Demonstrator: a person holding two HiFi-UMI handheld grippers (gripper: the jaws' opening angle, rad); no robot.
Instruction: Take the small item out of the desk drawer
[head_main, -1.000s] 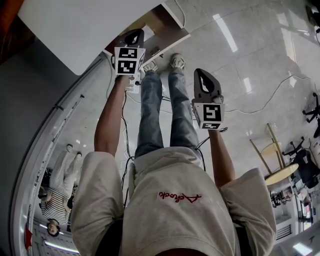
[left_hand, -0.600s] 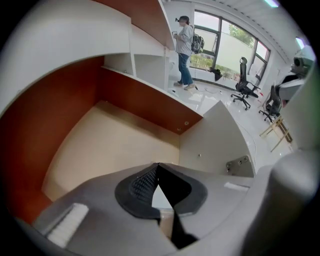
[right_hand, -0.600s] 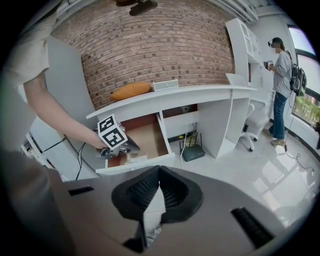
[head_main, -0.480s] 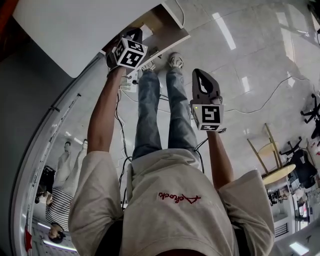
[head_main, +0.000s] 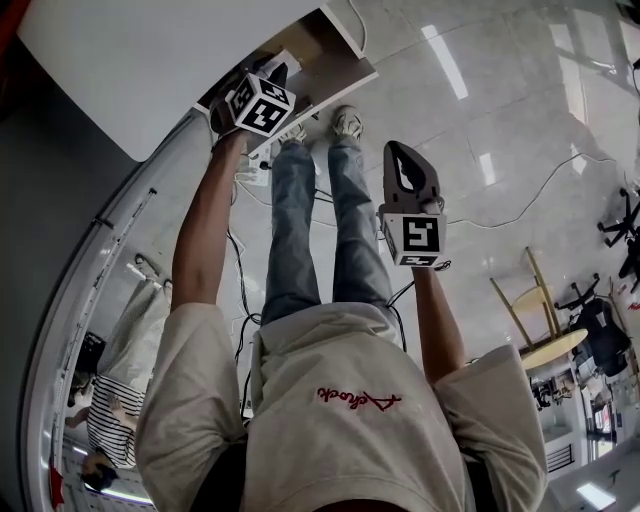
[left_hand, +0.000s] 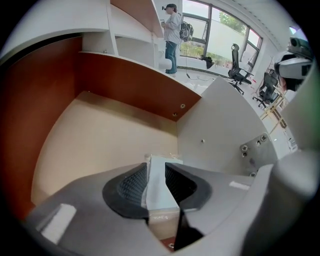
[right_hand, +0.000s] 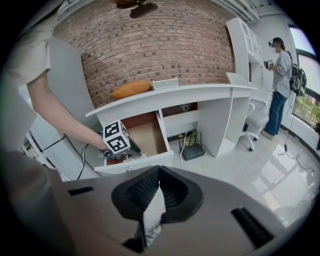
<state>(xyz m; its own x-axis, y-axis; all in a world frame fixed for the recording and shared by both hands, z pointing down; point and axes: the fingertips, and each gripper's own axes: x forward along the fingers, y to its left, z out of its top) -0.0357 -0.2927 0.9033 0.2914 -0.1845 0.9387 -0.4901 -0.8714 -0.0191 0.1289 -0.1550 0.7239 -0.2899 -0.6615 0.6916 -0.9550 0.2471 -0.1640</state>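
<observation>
Left claw (left_hand: 156, 172) sat inside the open drawer (left_hand: 100, 130) under the bench (right_hand: 200, 91). Its jaws had just been opening and stood apart astride the small white item (left_hand: 160, 192), ungripped on the drawer floor near the white panel. Right claw (right_hand: 159, 172) was outside, jaws together, holding nothing.

Left gripper (left_hand: 156, 168), fingers (left_hand: 127, 189) just opened, small white item (left_hand: 158, 187) between, in drawer (left_hand: 100, 135)
</observation>
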